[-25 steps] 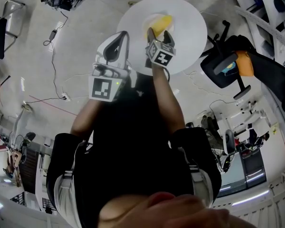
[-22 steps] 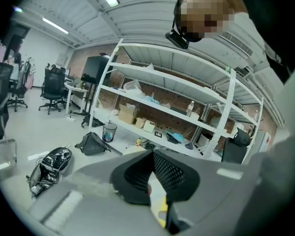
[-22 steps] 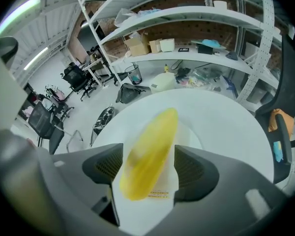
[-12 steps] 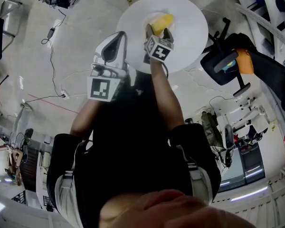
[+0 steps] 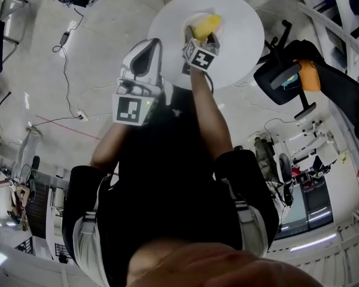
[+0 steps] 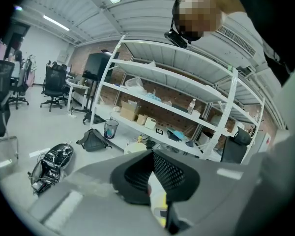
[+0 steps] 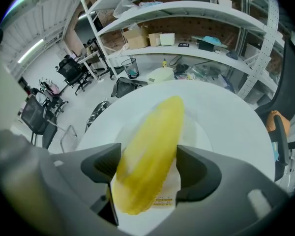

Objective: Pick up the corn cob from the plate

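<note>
On the round white table (image 5: pixel 239 17), a yellow corn cob (image 7: pixel 150 146) lies on a white plate (image 7: pixel 202 129), between the spread jaws of the right gripper (image 7: pixel 150 167). The left gripper (image 6: pixel 155 178) seems clenched and empty. Closing off-centre could roll the cob away.

A yellow corn cob (image 7: pixel 150 151) lies flat on the white plate (image 7: pixel 196 132).

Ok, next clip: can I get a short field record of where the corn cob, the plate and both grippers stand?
corn cob: lying on the plate, not lifted
plate: white, on the round white table
right gripper: pointing steeply down, jaws open, astride the cob's near end
left gripper: jaws together, empty, held away from the plate
task stage: grasp not yet closed
</note>
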{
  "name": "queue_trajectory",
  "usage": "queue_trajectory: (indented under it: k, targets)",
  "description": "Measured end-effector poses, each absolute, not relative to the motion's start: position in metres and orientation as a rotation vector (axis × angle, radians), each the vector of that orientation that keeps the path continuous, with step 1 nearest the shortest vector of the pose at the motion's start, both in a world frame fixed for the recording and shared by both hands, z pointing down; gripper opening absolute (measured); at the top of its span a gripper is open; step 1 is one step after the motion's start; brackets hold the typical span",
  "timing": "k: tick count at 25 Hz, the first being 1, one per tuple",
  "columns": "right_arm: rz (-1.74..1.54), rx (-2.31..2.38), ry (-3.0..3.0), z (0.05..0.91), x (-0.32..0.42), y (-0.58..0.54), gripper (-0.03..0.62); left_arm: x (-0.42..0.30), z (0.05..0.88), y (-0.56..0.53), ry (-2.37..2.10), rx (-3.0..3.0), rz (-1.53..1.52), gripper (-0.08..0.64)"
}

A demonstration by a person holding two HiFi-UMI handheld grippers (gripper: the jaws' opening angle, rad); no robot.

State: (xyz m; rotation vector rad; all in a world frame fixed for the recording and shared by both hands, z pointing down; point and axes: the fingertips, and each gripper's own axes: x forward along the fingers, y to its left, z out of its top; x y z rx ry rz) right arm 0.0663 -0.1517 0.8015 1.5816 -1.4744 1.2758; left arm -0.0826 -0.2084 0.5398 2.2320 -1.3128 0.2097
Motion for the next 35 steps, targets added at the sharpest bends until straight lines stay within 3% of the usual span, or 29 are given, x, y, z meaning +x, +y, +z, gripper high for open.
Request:
queue_trajectory:
  k: [35]
  targets:
    - [1.238, 1.499, -1.568, 0.799, 0.075, -0.141, 0.271, -0.078, 0.529, -0.181, -1.367, 2.233, 0.183, 0.006]
